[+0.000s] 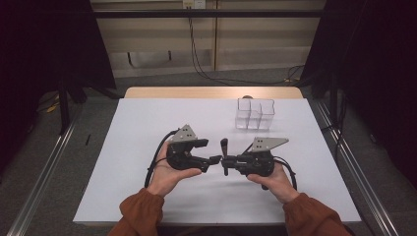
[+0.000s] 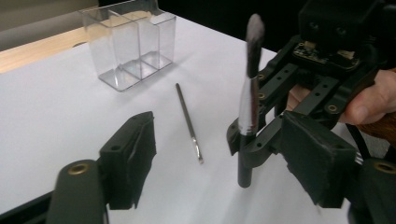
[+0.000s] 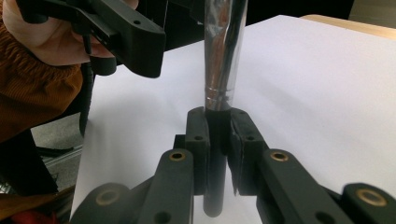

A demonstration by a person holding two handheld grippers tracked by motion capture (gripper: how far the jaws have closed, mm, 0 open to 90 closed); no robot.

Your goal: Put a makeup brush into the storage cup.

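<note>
A makeup brush (image 1: 224, 147) with a black handle, silver ferrule and dark bristles stands upright over the middle of the white table. My right gripper (image 1: 227, 160) is shut on its handle; in the right gripper view the pads (image 3: 198, 140) clamp the black handle just below the ferrule of the brush (image 3: 224, 56). My left gripper (image 1: 207, 151) faces it from the left, open. In the left gripper view the left gripper (image 2: 224, 158) has its pads wide apart and bare, with the brush (image 2: 250, 100) and the right gripper (image 2: 247, 140) just beyond them.
A slim dark stick with a silver tip (image 2: 188, 122) lies flat on the table ahead of my left gripper. A clear plastic organiser (image 1: 254, 114) with several compartments stands at the back right. The white table (image 1: 147, 123) ends in a wooden strip at the far edge.
</note>
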